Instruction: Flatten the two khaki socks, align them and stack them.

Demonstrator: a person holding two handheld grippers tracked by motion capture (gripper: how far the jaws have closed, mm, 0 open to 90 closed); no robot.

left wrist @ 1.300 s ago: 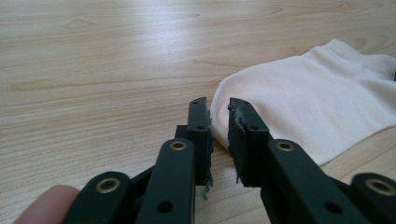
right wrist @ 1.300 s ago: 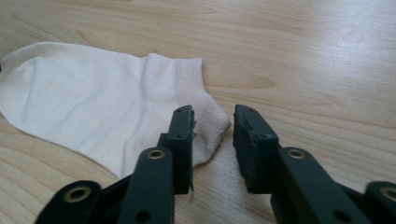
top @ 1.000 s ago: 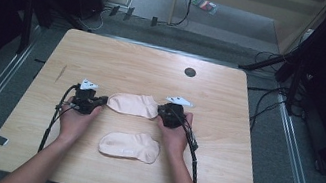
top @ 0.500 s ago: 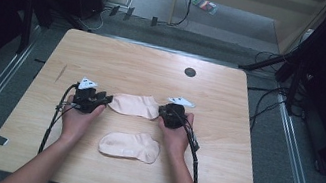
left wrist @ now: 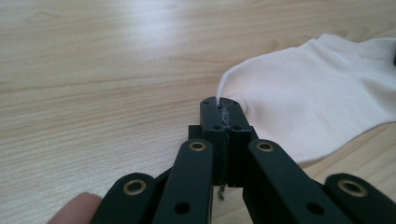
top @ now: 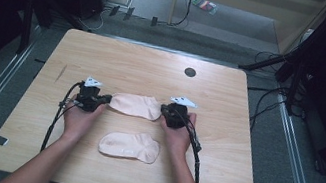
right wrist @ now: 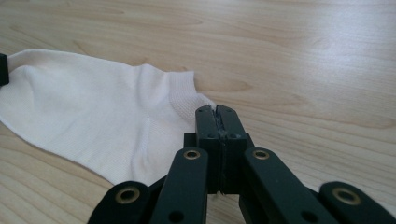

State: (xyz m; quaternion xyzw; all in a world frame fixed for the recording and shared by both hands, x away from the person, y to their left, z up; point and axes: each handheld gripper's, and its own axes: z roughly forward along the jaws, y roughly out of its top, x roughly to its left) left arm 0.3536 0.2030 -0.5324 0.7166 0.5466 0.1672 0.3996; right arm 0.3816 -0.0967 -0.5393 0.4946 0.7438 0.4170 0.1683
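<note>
Far sock pinched at both ends, ready to lay onto its mate

High view: far sock (top: pixel 135 105) stretched mid-table between left hand-held gripper (top: pixel 108 98) and right hand-held gripper (top: pixel 164 109); near sock (top: pixel 130 146) lies at 6 o'clock. Gripper views: each clamps an edge; judged best to lift evenly, keeping the sock taut.

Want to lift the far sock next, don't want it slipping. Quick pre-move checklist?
1. Left gripper shut on far sock, fabric pinched at its tip after just re-closing: ok.
2. Right gripper shut on the sock's cuff edge: ok.
3. Sock lies flat between both grippers: ok.
4. Near sock apart from the held one: ok.
5. Depth of each bite, thin edge only: cannot tell.
</note>
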